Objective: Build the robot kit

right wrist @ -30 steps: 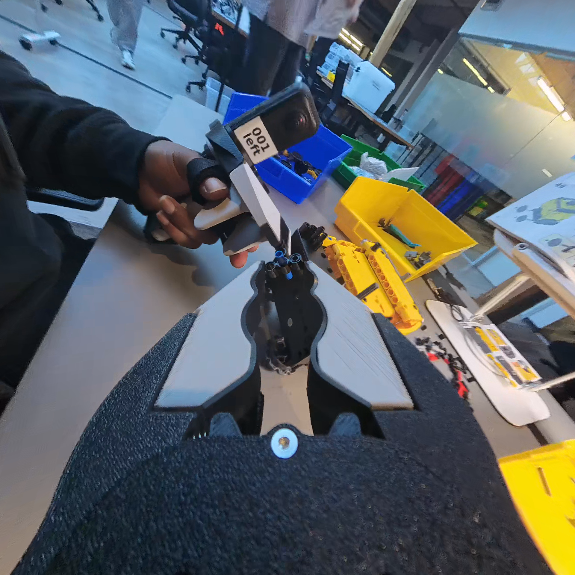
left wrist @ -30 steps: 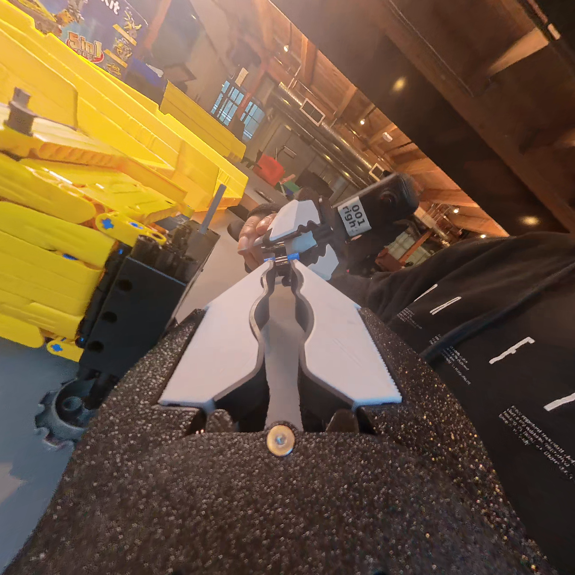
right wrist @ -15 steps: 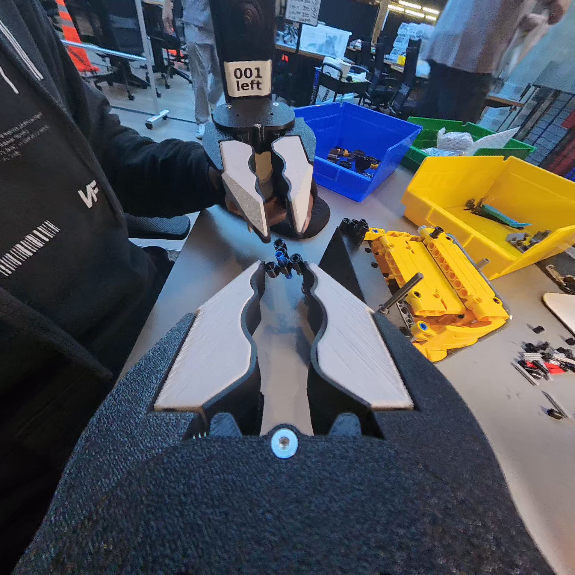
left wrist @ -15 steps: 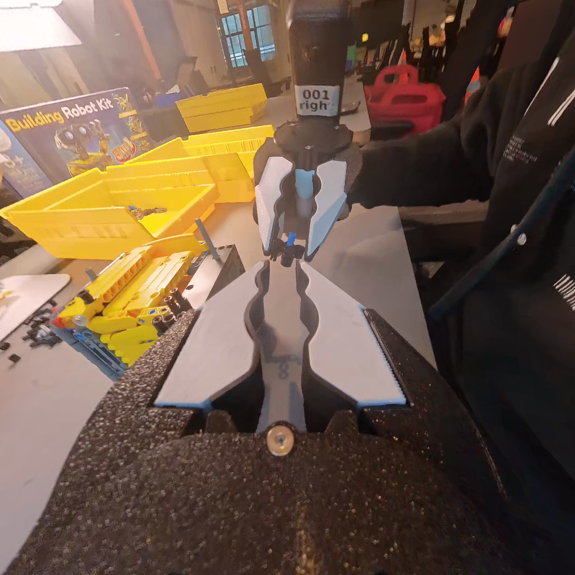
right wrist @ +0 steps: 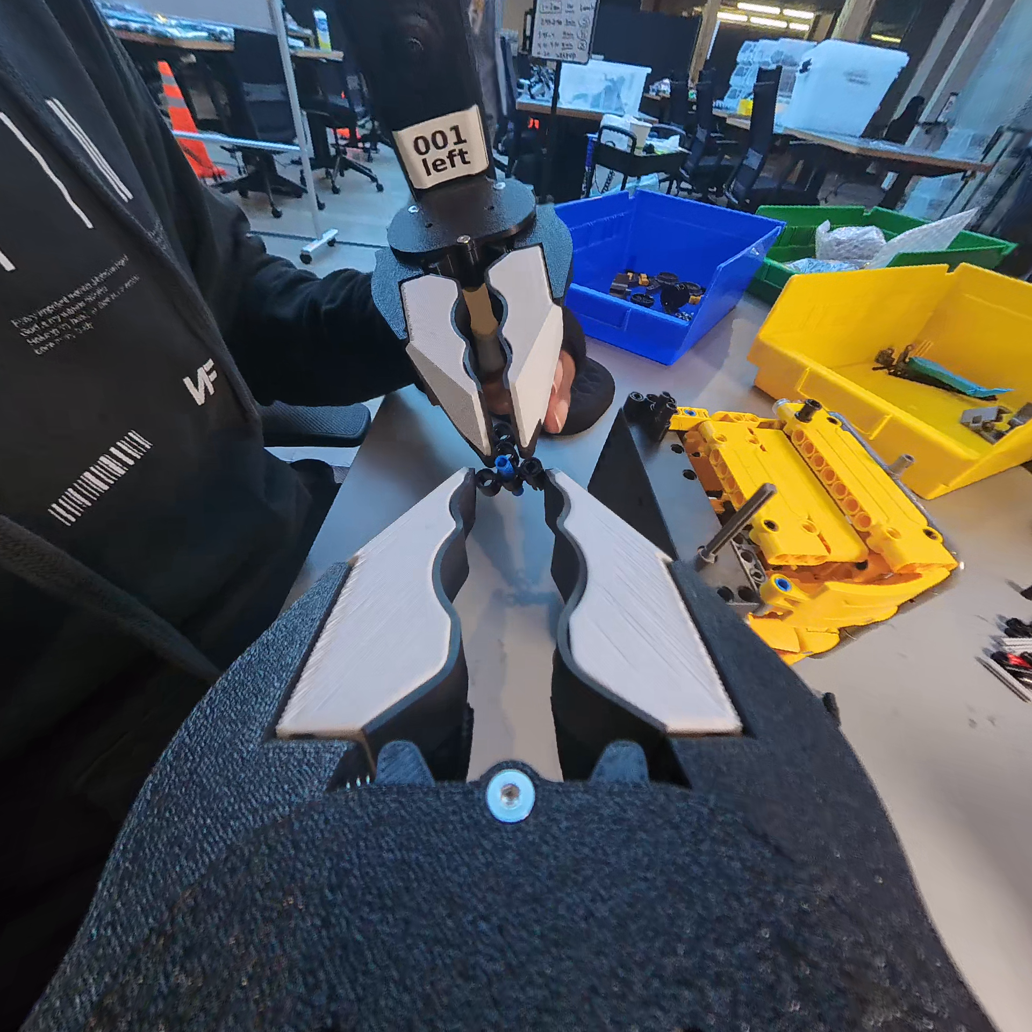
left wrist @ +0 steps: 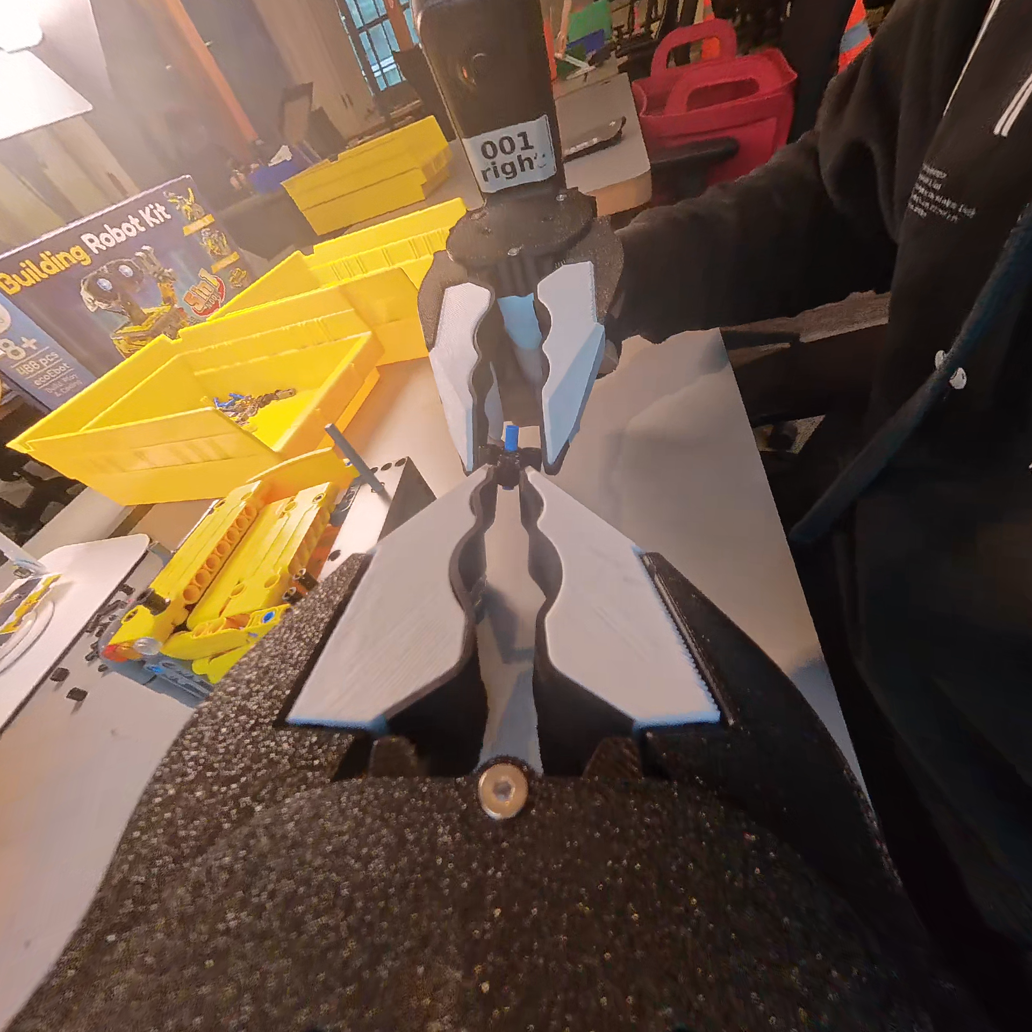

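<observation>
Two grippers are met tip to tip above the grey table, and one small black connector piece with a blue pin is pinched between them. The right gripper is clenched on the piece's sides; the left gripper is closed on its end from the opposite side. A yellow brick assembly on a dark plate lies just beside them, with a grey rod leaning on it. Farther out, a yellow bin, a blue bin and a green bin are set on the table. A kit box is stood behind more yellow trays.
</observation>
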